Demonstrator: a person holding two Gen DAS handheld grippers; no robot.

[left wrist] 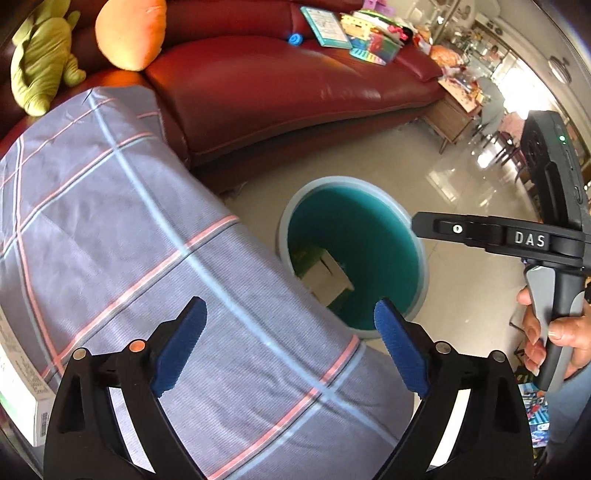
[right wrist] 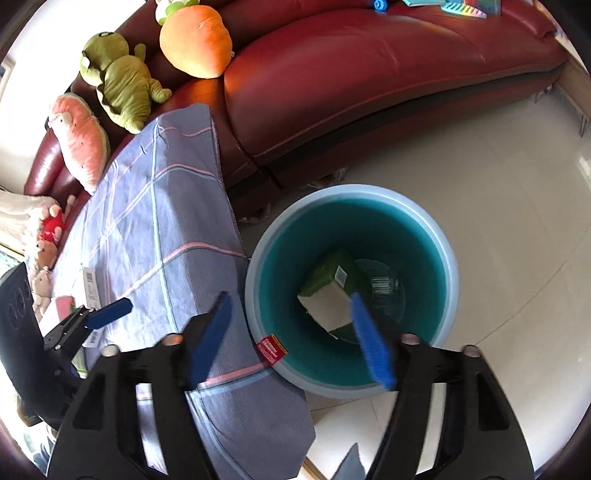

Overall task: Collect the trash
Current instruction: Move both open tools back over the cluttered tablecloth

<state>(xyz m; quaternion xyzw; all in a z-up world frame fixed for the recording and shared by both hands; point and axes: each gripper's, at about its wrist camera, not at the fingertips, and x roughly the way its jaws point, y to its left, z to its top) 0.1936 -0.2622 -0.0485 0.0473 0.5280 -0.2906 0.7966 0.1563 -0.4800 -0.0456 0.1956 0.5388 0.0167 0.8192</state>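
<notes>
A light blue bin (right wrist: 448, 254) with a teal inside stands on the floor beside the cloth-covered table (right wrist: 166, 229). A green and white carton (right wrist: 328, 291) lies inside it; it also shows in the left wrist view (left wrist: 327, 277), in the bin (left wrist: 423, 266). My right gripper (right wrist: 291, 332) is open and empty, above the bin's near rim. My left gripper (left wrist: 291, 339) is open and empty over the table's plaid cloth (left wrist: 147, 240). It also shows in the right wrist view (right wrist: 107, 314). A red label (right wrist: 271, 349) sits at the bin's rim by the cloth edge.
A dark red leather sofa (right wrist: 369, 85) runs behind the table and bin, with plush toys (right wrist: 122, 85) and books (left wrist: 332, 29) on it. White boxes (right wrist: 90, 291) lie at the table's left end. The right gripper body (left wrist: 554, 236) hangs at the right.
</notes>
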